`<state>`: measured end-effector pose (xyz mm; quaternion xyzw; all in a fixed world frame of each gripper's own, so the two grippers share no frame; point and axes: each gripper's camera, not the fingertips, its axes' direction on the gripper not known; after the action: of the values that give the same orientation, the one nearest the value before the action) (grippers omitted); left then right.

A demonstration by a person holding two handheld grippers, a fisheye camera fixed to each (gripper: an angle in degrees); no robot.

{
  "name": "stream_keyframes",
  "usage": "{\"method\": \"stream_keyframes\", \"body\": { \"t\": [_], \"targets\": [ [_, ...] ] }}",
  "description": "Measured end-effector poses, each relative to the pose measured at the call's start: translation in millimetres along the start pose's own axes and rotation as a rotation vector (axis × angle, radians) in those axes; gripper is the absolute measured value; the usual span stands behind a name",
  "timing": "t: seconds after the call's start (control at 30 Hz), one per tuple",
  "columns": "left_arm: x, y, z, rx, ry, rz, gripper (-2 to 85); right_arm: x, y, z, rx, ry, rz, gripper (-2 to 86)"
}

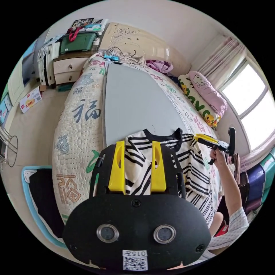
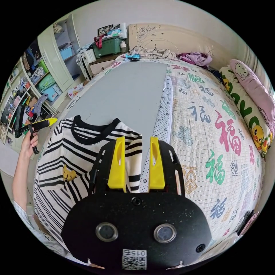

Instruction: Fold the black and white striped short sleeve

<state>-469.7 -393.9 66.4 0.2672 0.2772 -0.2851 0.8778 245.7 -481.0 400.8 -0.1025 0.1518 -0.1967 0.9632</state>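
- Striped short sleeve shirt (image 2: 66, 160) flat on grey board (image 2: 126, 86)
- Left gripper (image 1: 138, 149): jaws parted above its sleeve
- Right gripper (image 2: 137, 146): jaws apart over the other sleeve's edge

- The right gripper (image 2: 137, 160) hangs over the near edge of a grey board (image 2: 126, 88) that lies on the bed (image 2: 217, 137), its yellow jaws apart.
- The striped short sleeve shirt (image 2: 74, 154) lies collar away from the camera, and one sleeve edge sits between the jaws, which do not visibly press on it.
- At the view's left, a hand (image 2: 28, 143) holds the other gripper (image 2: 43, 123) off the bed's edge.
- A pink pillow (image 2: 255, 88) rests along the bed's far side.
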Motion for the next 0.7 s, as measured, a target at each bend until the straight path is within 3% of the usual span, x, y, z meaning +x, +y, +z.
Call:
{"method": "stream_keyframes", "body": {
  "t": [0.2,0.43,0.63,0.7],
  "targets": [
    [9.1,-9.3,26.2,-0.092,-0.078,0.019,9.7,-5.8,-2.4,3.0,-0.072,-0.003,-0.021,8.8],
    [35.9,14.5,-26.3,0.051,-0.019,0.062,0.5,8.0,39.2,-48.1,0.001,-0.065,-0.007,1.4],
    [67.5,84.4,-151.1,0.251,0.150,0.166,-0.4,4.0,135.7,-196.9,0.204,-0.160,-0.121,0.0],
    [84.1,126.0,-195.3,0.294,0.178,0.230,-0.4,0.3,206.9,-273.5,0.301,-0.212,-0.180,-0.1]
  ]
}}
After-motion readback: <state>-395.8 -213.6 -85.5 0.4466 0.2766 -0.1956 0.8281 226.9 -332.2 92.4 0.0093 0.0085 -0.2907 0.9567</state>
